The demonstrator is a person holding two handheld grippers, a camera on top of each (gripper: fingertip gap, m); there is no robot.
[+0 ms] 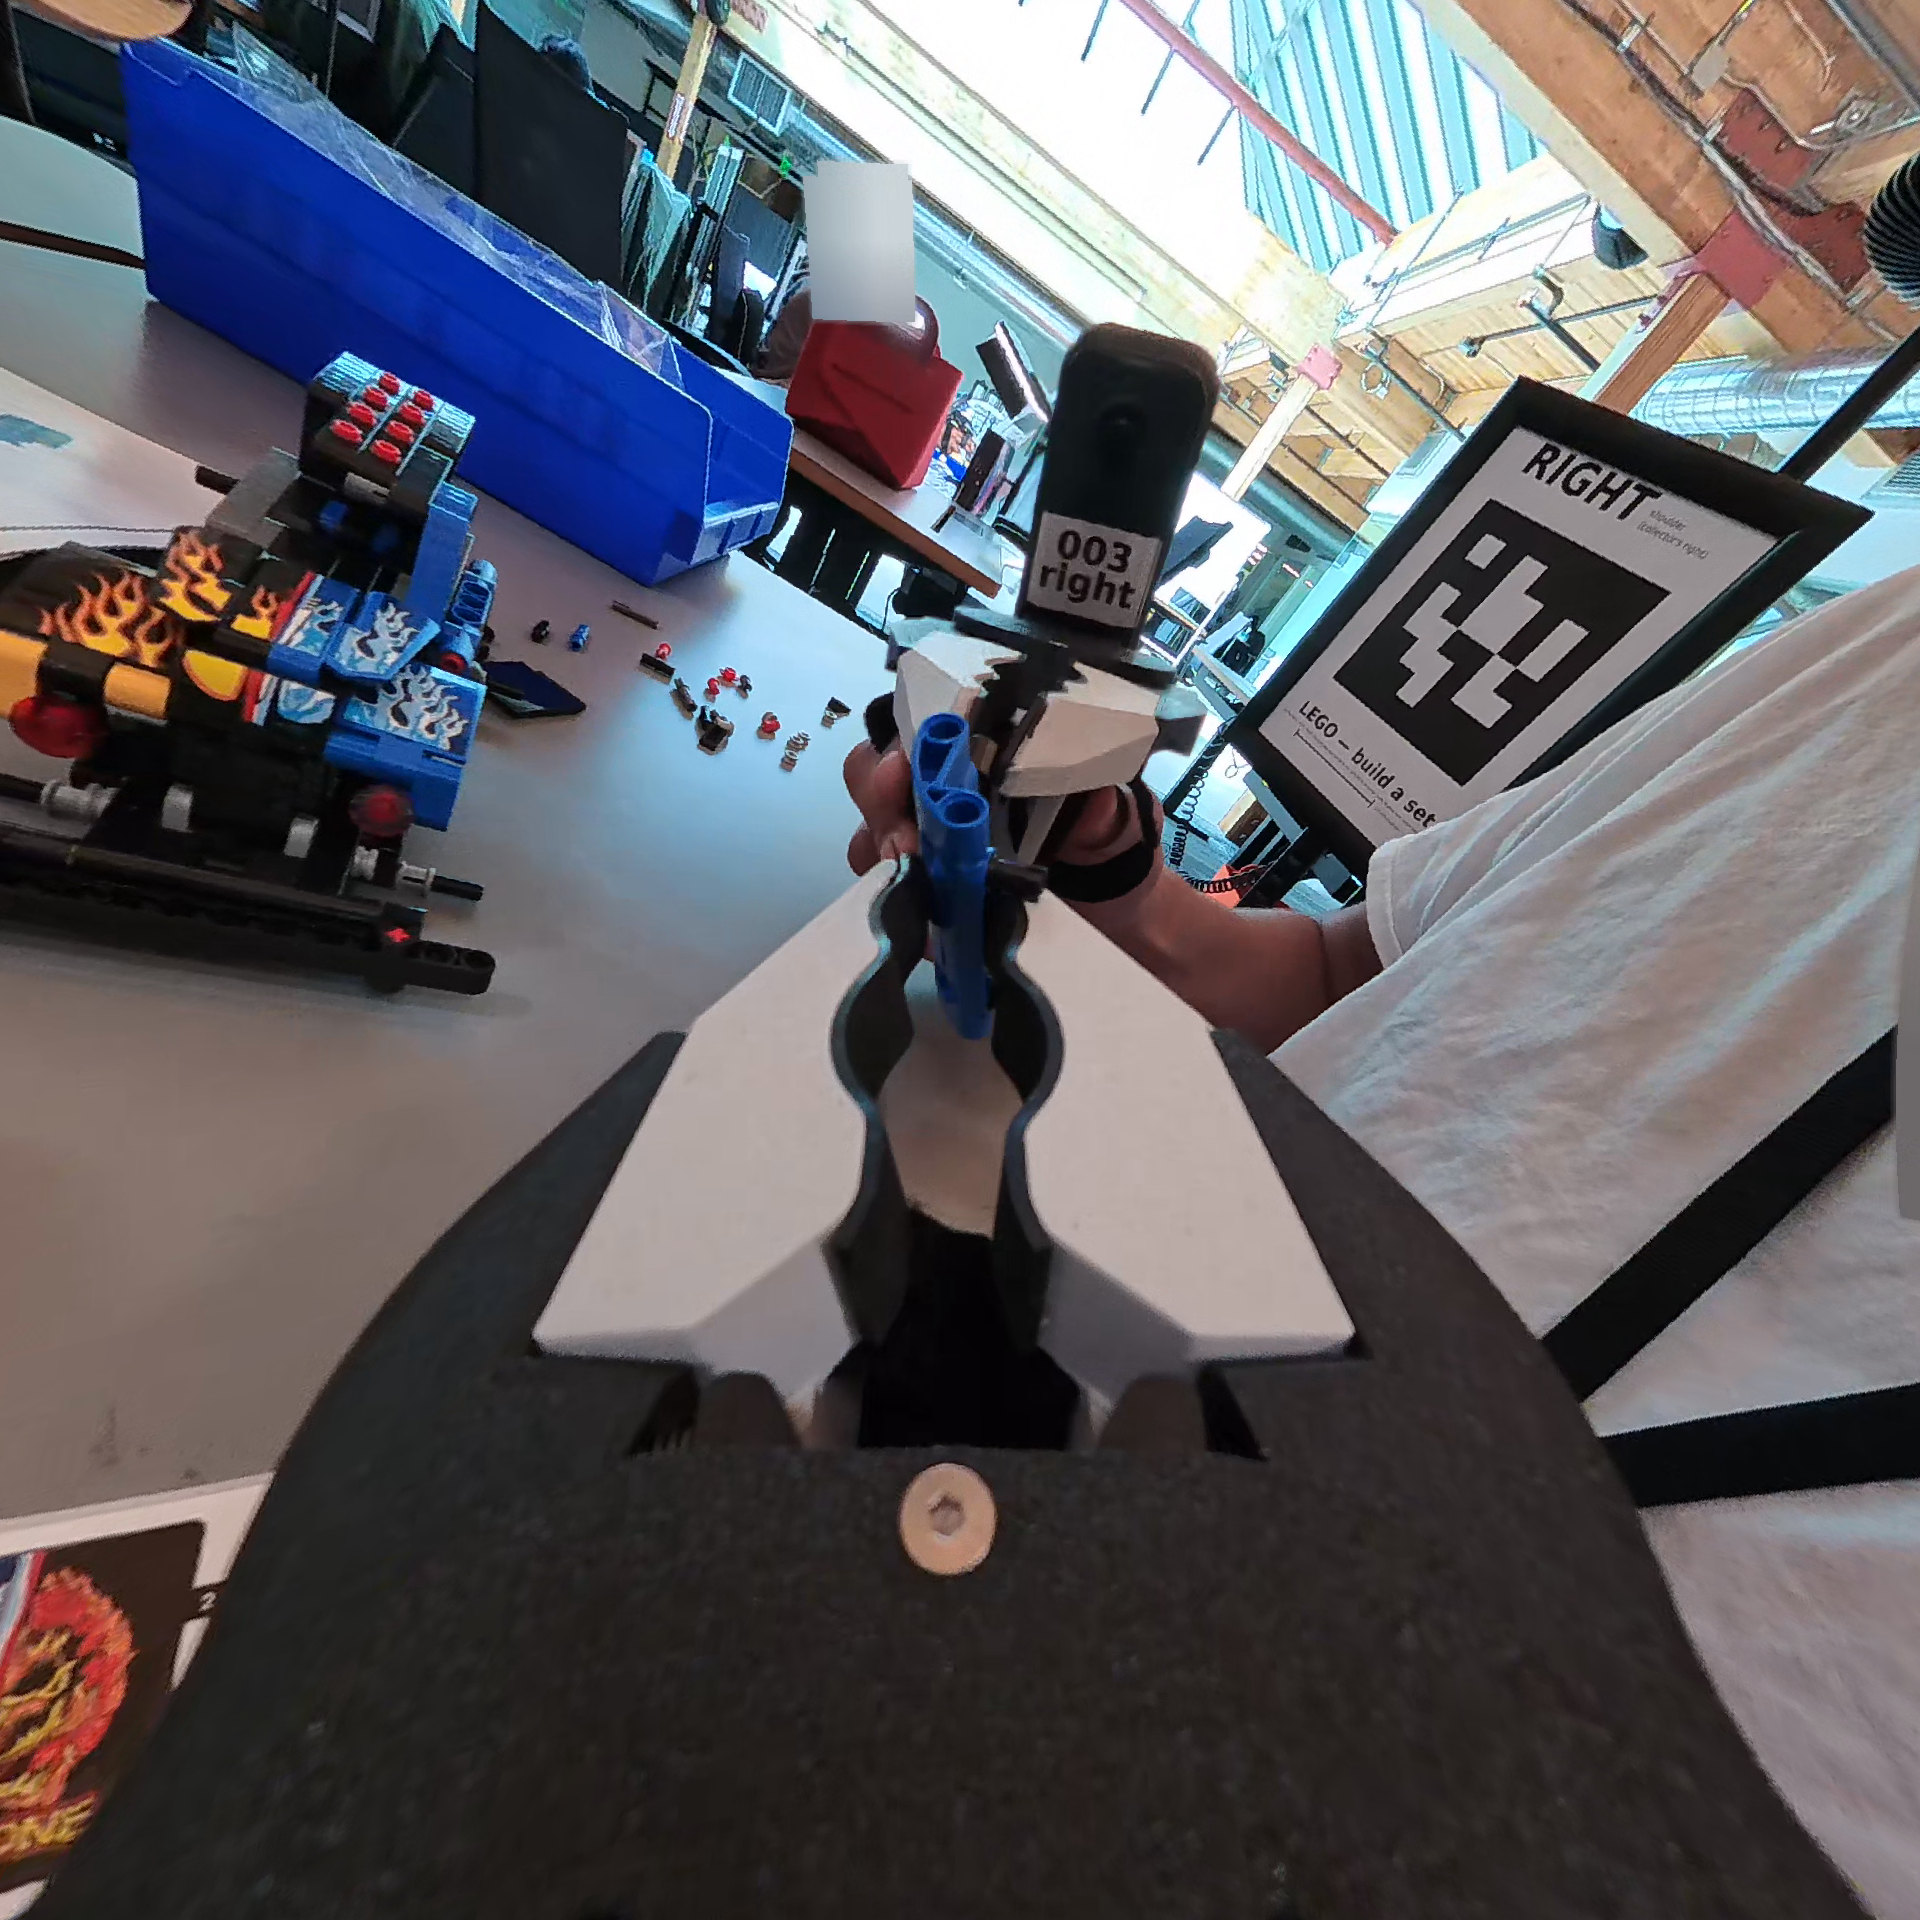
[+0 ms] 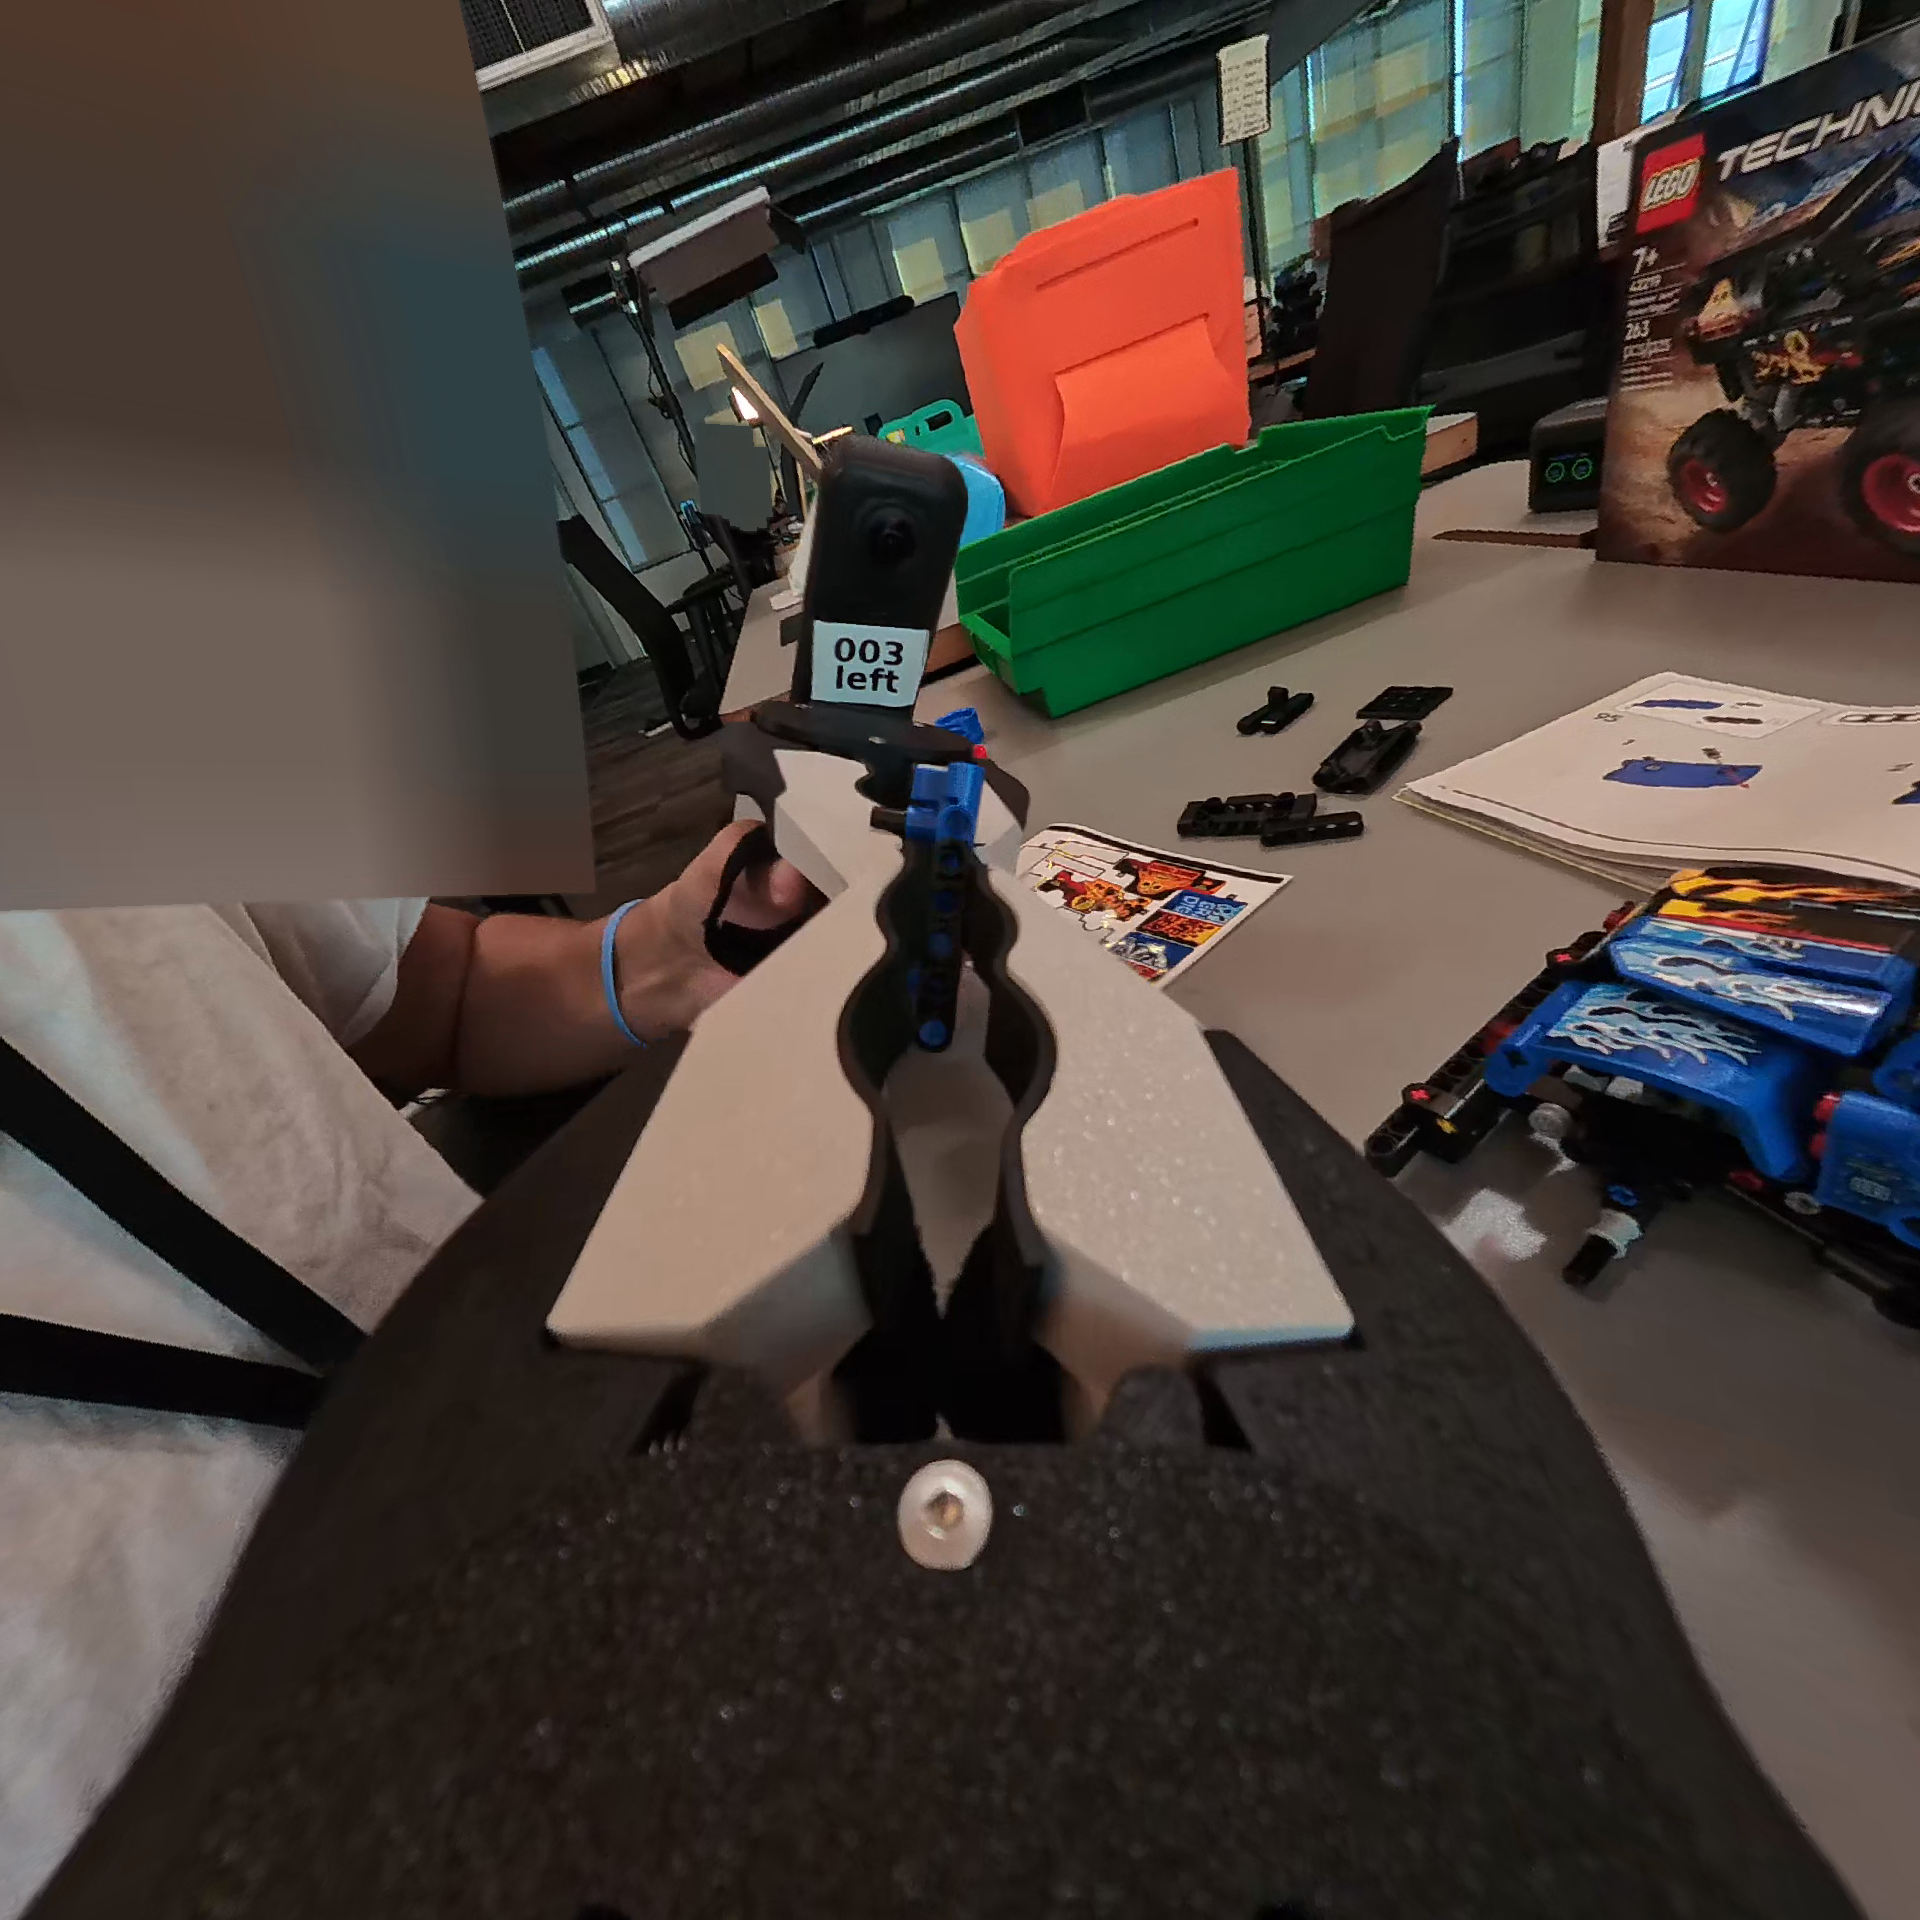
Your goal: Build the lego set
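Above the table, off to the side of the half-built truck [image 1: 239, 665], I have both tools meeting nose to nose on one small blue beam assembly [image 1: 951, 873]. My left gripper [image 1: 951, 935] is clamped on its lower end; my right gripper [image 2: 940, 914] is closed on the same piece from the opposite side, where it shows as a thin blue strip with holes [image 2: 940, 935] pinched between the wavy pads. So the part hangs in the air, clear of the truck and touching nothing but my fingers.

My worry is the grip itself — both tools bite a narrow piece close together, and if I push or twist to seat a pin, the beam may pivot in the pads or pop out sideways. If it falls, it could land among the loose pins [image 1: 727, 696] lying beyond the truck and be awkward to pick up again. Uneven force between my two hands could also snap the small joint apart. I cannot tell from here whether any pin is fully seated — the fingers hide that spot.
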